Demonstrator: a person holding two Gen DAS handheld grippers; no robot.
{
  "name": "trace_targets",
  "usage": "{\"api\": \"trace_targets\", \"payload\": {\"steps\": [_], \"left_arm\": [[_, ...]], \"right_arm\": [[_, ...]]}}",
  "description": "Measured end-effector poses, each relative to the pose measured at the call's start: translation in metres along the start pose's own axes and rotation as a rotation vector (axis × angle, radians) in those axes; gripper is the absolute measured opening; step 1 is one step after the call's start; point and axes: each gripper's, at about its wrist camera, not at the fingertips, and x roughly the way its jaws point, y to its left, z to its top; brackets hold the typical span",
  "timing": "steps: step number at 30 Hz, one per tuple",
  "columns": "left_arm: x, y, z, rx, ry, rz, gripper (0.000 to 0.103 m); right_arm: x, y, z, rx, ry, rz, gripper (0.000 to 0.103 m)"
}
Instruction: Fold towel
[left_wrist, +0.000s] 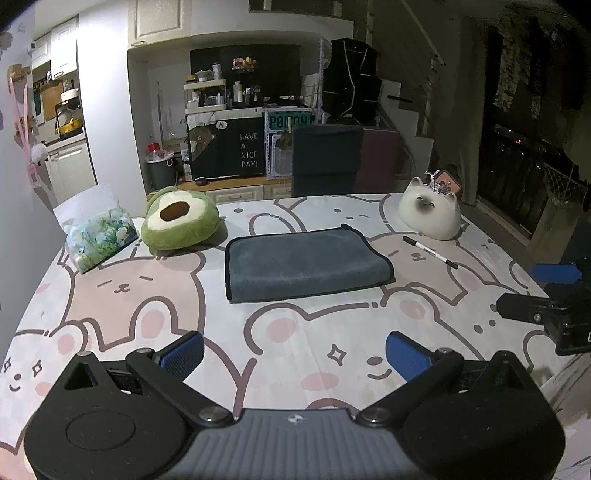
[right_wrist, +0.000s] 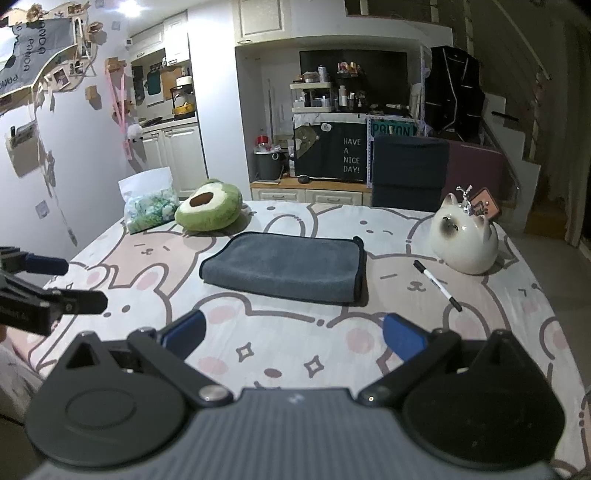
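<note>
Grey towel (left_wrist: 306, 264) lies folded, both tongs (left_wrist: 294, 354) (right_wrist: 293, 338) agape.

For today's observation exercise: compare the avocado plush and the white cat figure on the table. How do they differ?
The avocado plush is green, soft fabric and lies tilted; the cat figure is white, glossy and sits upright. The avocado plush sits at the far left near a plastic bag; the cat figure sits at the far right, near a pen. Both are rounded and rest on the bear-print tablecloth, flanking the folded towel.
</note>
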Motion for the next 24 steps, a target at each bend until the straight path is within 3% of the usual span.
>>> {"api": "trace_targets", "payload": {"steps": [24], "left_arm": [[-0.0025,0.0045,-0.0029,0.002,-0.006,0.007,0.103]], "right_arm": [[-0.0019,-0.0011,-0.0035,0.004,-0.017,0.019,0.103]]}}
